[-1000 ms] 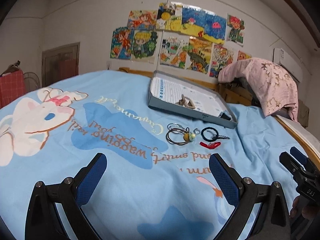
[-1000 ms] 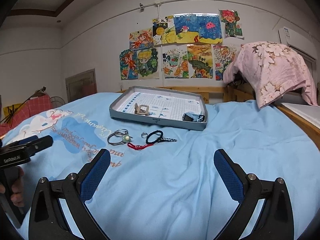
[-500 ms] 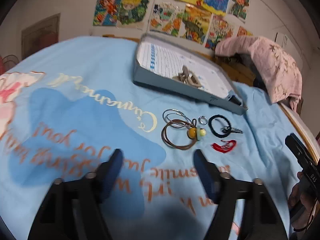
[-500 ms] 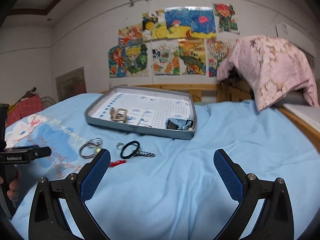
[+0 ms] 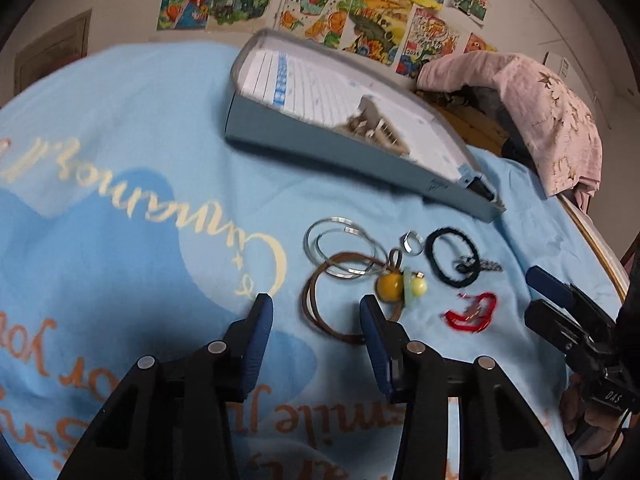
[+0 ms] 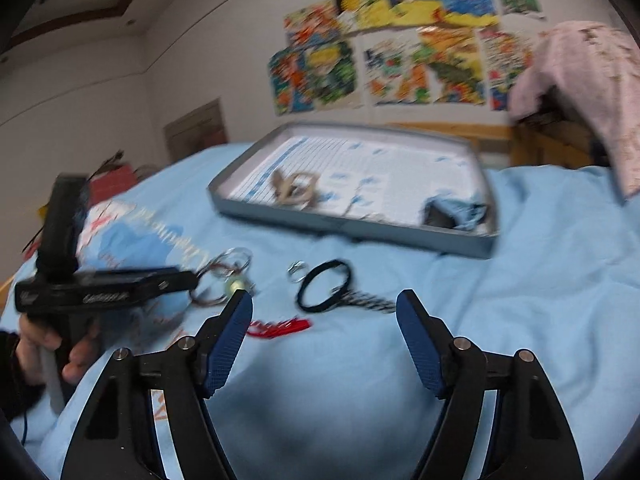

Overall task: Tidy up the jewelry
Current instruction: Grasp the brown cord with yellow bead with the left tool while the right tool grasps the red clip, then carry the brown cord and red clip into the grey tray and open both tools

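The jewelry lay loose on a blue bedspread (image 5: 168, 128), in a small cluster just in front of the long near wall of a grey tray (image 5: 320, 148) that sat farther up the bed.

In the left wrist view, the left gripper (image 5: 316, 316) pointed down at the cluster with its jaws closing, at a narrow gap. Nothing sat squarely between the pads; the right pad overlapped the near edge of a brown cord loop (image 5: 320, 312). A yellow bead (image 5: 390, 286) and a pale green bead (image 5: 416, 288) lay on that cord, and thin silver hoops (image 5: 340, 240) crossed its far side. Beyond the beads sat a small silver ring (image 5: 412, 242), then a black hair tie (image 5: 452, 258) with a dark braided tail. A red piece (image 5: 472, 314) lay nearest the right gripper (image 5: 548, 288), which came in from the right edge, held in a hand (image 5: 592, 416).

In the blurred right wrist view, the right gripper's jaws were closing too, yet wider, with only bedspread between them. The red piece and hair tie lay just ahead of its tips.

Inside the tray lay a beige clip (image 6: 294, 188) and a dark item (image 6: 444, 212) in the near right corner.
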The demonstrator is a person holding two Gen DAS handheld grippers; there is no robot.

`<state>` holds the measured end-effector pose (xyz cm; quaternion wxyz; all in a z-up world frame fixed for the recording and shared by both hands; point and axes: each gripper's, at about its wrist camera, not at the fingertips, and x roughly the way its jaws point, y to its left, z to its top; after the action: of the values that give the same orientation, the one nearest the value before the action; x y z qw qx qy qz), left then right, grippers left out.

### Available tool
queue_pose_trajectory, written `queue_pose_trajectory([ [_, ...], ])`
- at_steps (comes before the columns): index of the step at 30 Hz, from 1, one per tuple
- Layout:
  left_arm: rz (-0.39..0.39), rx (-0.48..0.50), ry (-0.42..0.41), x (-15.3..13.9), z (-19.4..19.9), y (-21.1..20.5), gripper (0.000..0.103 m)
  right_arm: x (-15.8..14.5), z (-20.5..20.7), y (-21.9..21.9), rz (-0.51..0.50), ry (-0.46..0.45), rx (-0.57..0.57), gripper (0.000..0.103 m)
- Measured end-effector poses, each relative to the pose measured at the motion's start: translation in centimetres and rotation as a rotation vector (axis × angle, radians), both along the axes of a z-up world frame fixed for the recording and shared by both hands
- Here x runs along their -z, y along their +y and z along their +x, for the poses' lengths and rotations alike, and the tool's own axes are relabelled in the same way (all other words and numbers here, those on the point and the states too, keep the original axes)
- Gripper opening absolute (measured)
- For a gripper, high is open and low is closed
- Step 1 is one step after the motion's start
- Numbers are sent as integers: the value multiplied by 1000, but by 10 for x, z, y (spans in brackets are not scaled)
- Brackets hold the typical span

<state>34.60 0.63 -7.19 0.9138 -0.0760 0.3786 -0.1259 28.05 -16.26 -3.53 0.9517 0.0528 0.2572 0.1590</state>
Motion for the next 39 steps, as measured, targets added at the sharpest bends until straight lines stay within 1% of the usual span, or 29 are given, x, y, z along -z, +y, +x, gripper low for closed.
queue_pose_trajectory([
  [5,4,9,-20,8,-4,0,42,13,16,11,4,69,-51,68],
  [6,3,11,-21,9,-3,0,40,16,19,14,3,87,-61,67],
  [8,-5,16,-20,11,-3,1,34,20,25,18,-5,117,-76,66],
  [10,-19,23,-24,13,-2,2,30,21,29,23,-11,126,-95,66],
  [12,-30,30,-34,15,-4,2,21,21,31,29,-21,125,-113,60],
  [13,-37,34,-41,17,-6,2,20,21,32,31,-26,126,-118,58],
  [15,-49,35,-53,19,-8,2,13,22,33,35,-39,129,-128,51],
  [16,-53,36,-52,19,-8,2,12,22,32,37,-46,130,-131,45],
  [18,-58,35,-50,19,-8,3,7,25,29,39,-64,132,-129,35],
  [20,-64,33,-55,18,-9,5,5,27,27,40,-75,135,-128,31],
  [21,-65,28,-66,18,-10,6,4,27,26,41,-81,134,-127,26],
  [23,-66,20,-92,16,-14,7,3,28,24,43,-100,126,-124,20],
  [25,-70,13,-137,11,-23,8,3,27,21,47,-124,111,-125,17],
  [27,-77,12,-183,4,-33,9,3,26,20,50,-138,96,-136,10],
  [30,-78,21,-216,-5,-43,7,3,23,17,50,-140,80,-148,7],
  [34,-76,16,-254,-18,-49,6,3,19,15,44,-118,60,-132,5],
  [37,-84,22,-277,-30,-53,6,3,14,14,35,-81,37,-112,5],
  [39,-102,41,-270,-38,-55,3,3,9,15,27,-44,24,-94,5],
])
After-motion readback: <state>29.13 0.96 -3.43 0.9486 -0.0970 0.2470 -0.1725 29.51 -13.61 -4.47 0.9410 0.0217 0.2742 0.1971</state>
